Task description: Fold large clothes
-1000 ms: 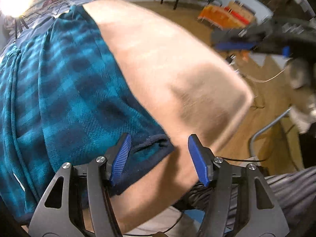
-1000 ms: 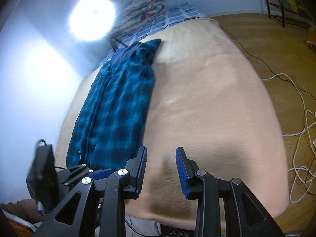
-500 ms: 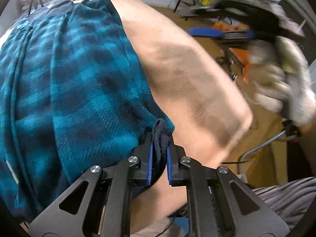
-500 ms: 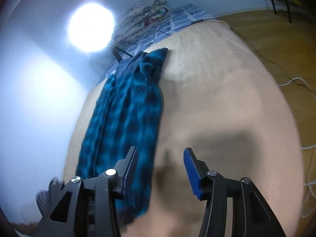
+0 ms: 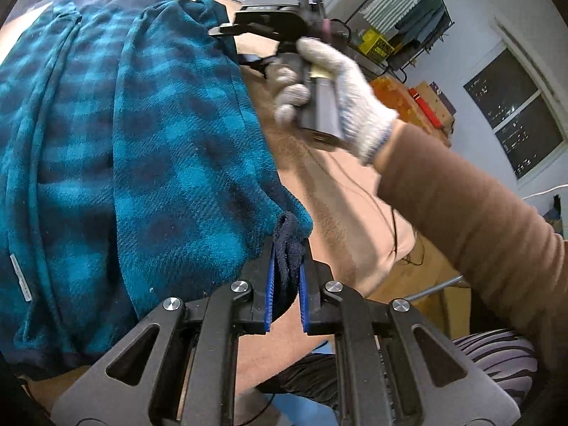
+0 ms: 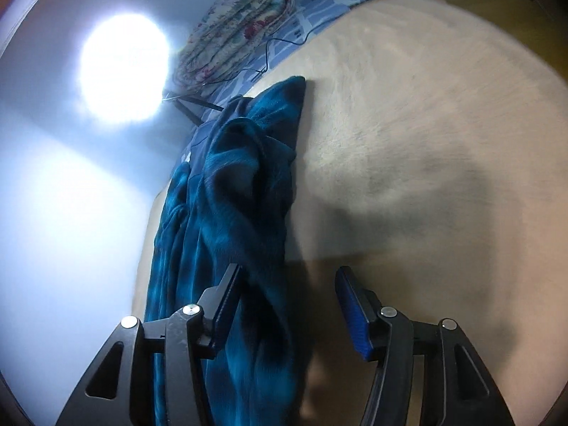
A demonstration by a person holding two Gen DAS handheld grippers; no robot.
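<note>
A wide bed under a beige blanket carries a blue plaid garment, stretched lengthwise along the bed's left side. A folded floral quilt sits at the far end. The left gripper has just closed, clamping the garment's dark near-corner cuff. The right gripper, in a white-gloved hand, has just opened; its jaws stand apart at the garment's right edge.

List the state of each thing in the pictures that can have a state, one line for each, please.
Left gripper: shut on the garment's dark hem.
Right gripper: open, garment edge between the jaws, not pressed.
Blue checked garment: lying lengthwise on the beige cover, partly folded.
Beige cover: spread flat.
Floral quilt: folded.
</note>
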